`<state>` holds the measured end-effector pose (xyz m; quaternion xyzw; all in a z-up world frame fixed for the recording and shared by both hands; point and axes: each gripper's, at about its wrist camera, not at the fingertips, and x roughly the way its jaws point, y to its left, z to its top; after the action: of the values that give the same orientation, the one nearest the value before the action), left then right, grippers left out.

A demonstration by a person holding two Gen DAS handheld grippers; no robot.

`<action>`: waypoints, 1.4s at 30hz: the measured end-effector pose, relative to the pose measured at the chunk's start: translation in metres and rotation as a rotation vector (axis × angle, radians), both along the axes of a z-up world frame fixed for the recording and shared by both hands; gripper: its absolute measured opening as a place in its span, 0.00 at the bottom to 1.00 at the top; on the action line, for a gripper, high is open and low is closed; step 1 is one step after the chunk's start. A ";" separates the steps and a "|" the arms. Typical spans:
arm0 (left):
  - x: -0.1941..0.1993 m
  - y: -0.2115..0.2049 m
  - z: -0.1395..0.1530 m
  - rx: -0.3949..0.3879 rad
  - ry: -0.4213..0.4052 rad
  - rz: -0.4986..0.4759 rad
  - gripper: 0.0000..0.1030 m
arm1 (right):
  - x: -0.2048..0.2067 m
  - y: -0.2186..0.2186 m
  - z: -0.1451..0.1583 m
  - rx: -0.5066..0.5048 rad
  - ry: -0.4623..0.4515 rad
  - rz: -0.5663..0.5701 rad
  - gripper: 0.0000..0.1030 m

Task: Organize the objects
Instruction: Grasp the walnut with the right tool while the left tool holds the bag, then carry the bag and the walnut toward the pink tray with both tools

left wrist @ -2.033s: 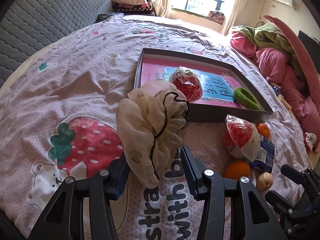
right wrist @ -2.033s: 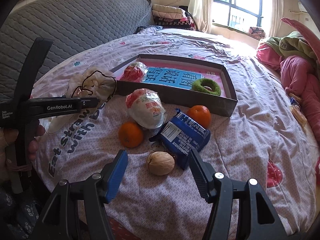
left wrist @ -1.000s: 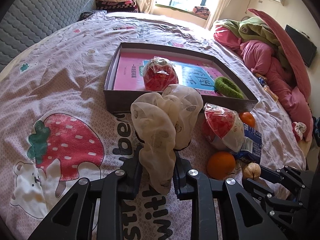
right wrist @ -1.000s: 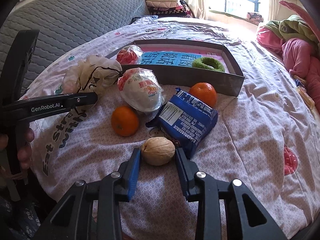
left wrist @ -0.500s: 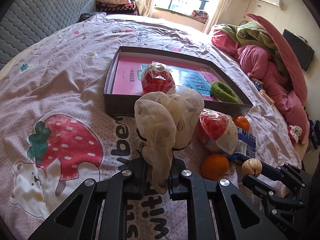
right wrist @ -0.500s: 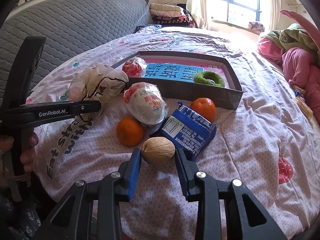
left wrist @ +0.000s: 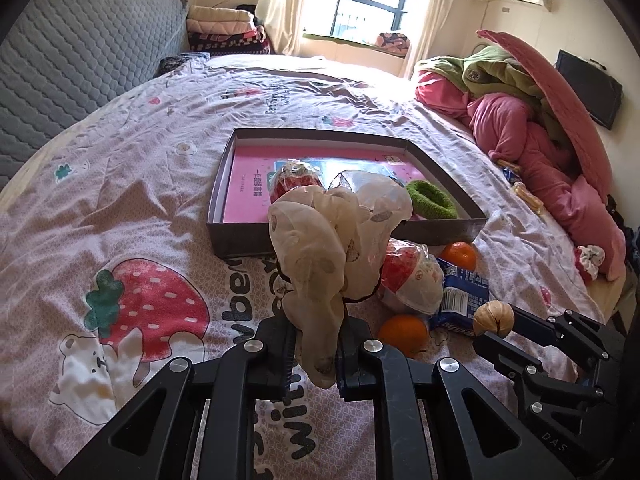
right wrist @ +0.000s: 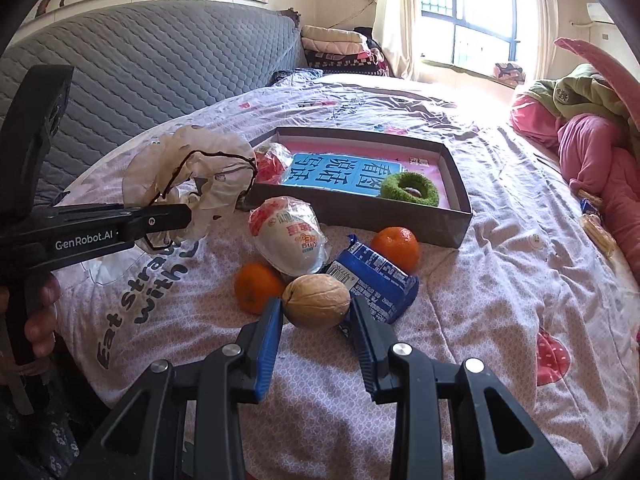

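So the left hand-held gripper (left wrist: 316,350) is clamped all the way down on the tail end of that sheer cream pouch (left wrist: 336,248), low centre of the left wrist view, with the rest of the fabric flopping up and forward over the near edge of the box (left wrist: 348,240). The right hand-held gripper (right wrist: 316,320) is closed just enough to pinch the walnut (right wrist: 316,300) between its blue pads, bottom middle of its own view, and in the left view the nut looks to be off the bed (right wrist: 500,300) already

My take on doing this bit well: both things look headed for the box in the middle of the frame, which already has a red wrapped snack (left wrist: 294,180) and a green ring (left wrist: 432,200) in it. The pouch is floppy with a dark drawstring (right wrist: 192,176) hanging loose, so I'd carry it high enough that the cord clears the box wall and doesn't snag the snack (right wrist: 292,236) sitting just in front. The walnut is round and hard, so keep the squeeze steady and the pads level or it'll squirt out. Aim each for a bare pink patch

Left on the bed, lower right of the left view: two oranges, near (right wrist: 258,288) and far (right wrist: 396,248), plus a blue packet (right wrist: 376,280)
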<state>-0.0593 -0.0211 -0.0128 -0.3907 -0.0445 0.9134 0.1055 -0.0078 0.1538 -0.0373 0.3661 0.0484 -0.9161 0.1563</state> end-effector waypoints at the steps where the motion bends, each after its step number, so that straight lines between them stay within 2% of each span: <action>1: 0.001 0.001 0.002 0.000 0.004 -0.001 0.15 | 0.000 0.001 0.001 -0.001 0.006 0.000 0.34; 16: 0.007 0.015 0.006 -0.067 0.046 0.020 0.15 | -0.003 0.006 0.020 -0.008 0.094 -0.018 0.34; 34: -0.009 0.020 0.014 -0.063 0.060 0.040 0.15 | -0.026 0.002 0.036 0.014 0.135 -0.026 0.34; 42: -0.022 0.024 0.028 -0.058 0.078 0.050 0.15 | -0.037 0.004 0.040 0.016 0.141 -0.029 0.34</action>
<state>-0.0809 0.0031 0.0149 -0.3564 -0.0238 0.9312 0.0728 -0.0444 0.1580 0.0032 0.3028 0.0613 -0.9413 0.1364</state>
